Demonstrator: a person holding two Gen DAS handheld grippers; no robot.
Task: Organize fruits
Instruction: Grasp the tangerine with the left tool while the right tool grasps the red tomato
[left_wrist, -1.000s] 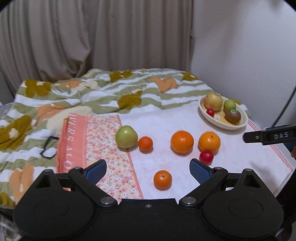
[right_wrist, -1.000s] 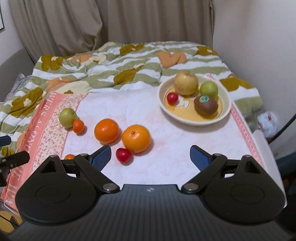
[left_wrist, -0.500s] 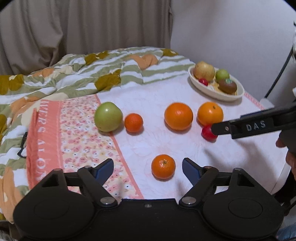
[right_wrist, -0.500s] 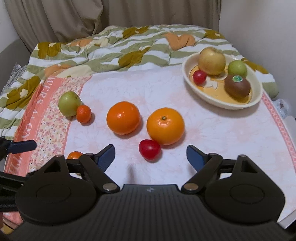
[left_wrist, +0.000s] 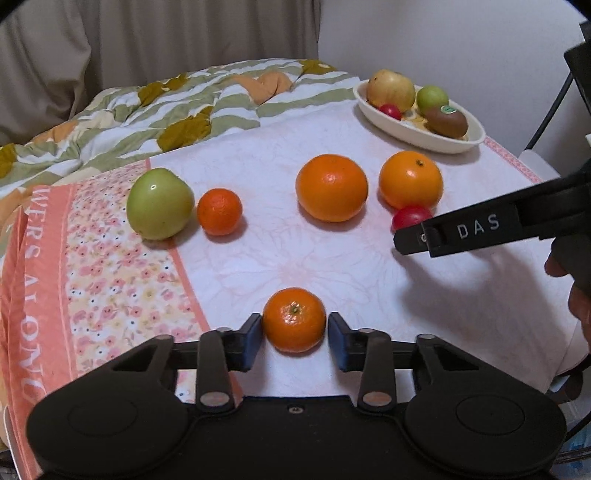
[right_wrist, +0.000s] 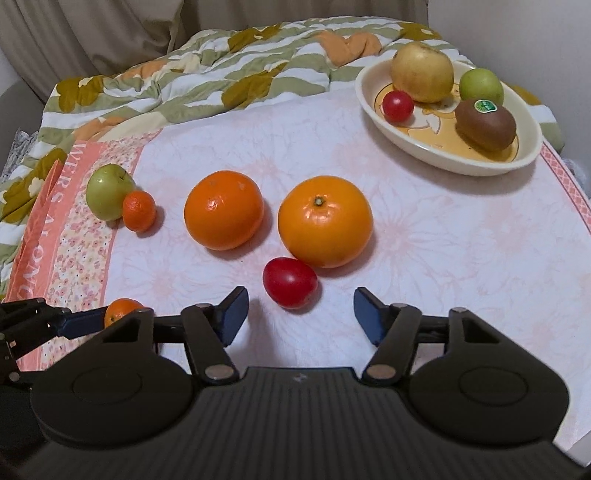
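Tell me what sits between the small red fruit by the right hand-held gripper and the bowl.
The right-hand large orange sits just beyond the small red fruit, partly on the line to the bowl. Past it the cloth is bare; nothing else blocks.

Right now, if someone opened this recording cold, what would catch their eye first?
Probably the left gripper, whose jaws have just been closing and now sit against both sides of a small mandarin at the near edge of the cloth. Next, the right gripper, jaws also closing but still clear of the red tomato between them. Behind, two big oranges, and a cream dish of fruit at the far right.
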